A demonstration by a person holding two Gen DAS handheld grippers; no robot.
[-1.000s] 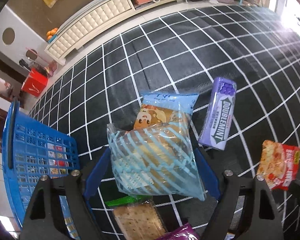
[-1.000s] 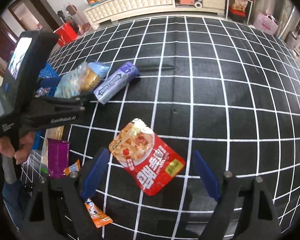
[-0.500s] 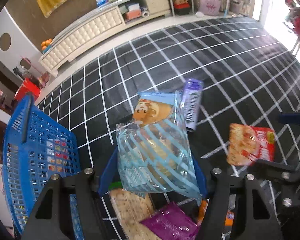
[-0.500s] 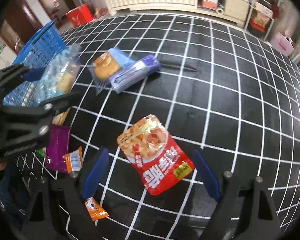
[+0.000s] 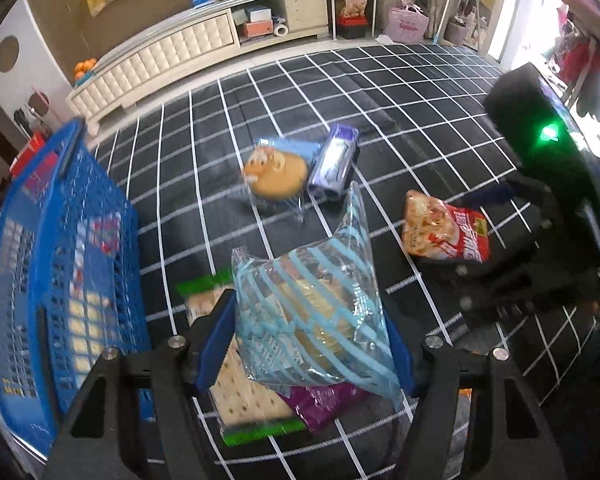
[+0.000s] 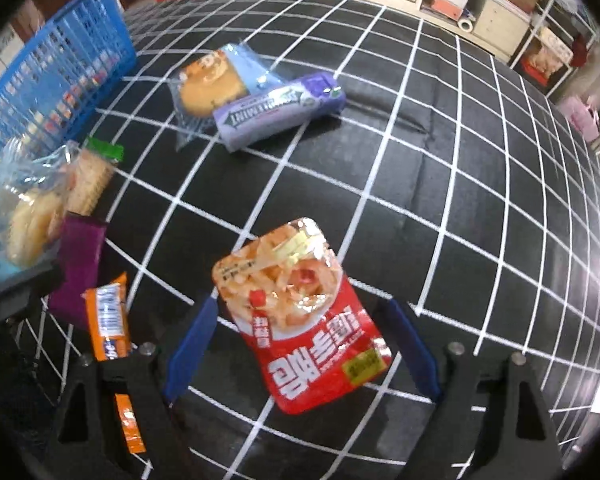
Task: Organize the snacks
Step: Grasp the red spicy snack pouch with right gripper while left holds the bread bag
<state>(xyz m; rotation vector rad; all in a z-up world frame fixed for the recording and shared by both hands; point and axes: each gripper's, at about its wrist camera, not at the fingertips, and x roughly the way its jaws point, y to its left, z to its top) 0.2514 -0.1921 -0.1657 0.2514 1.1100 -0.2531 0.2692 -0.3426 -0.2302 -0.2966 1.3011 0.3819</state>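
Observation:
My left gripper (image 5: 304, 336) is shut on a clear bag with light-blue stripes (image 5: 312, 304) that holds pale cakes, and the bag hangs above the checked mat. The same bag (image 6: 28, 208) shows at the left edge of the right wrist view. A blue basket (image 5: 60, 264) stands just left of it. My right gripper (image 6: 300, 320) is open, its blue pads on either side of a red snack packet (image 6: 300, 308) that lies flat on the mat. I cannot tell whether the pads touch it.
A bun packet (image 6: 212, 80) and a purple gum pack (image 6: 280, 110) lie together farther out. Under the lifted bag lie a cracker pack (image 5: 240, 396) and a purple packet (image 5: 324, 404). An orange bar (image 6: 106, 316) lies beside my right gripper. A low cabinet (image 5: 160, 56) lines the far wall.
The left gripper tightened on the striped bag, lifted it off the bun packet and drew it back beside the basket. The right gripper rolled and sank over the red packet.

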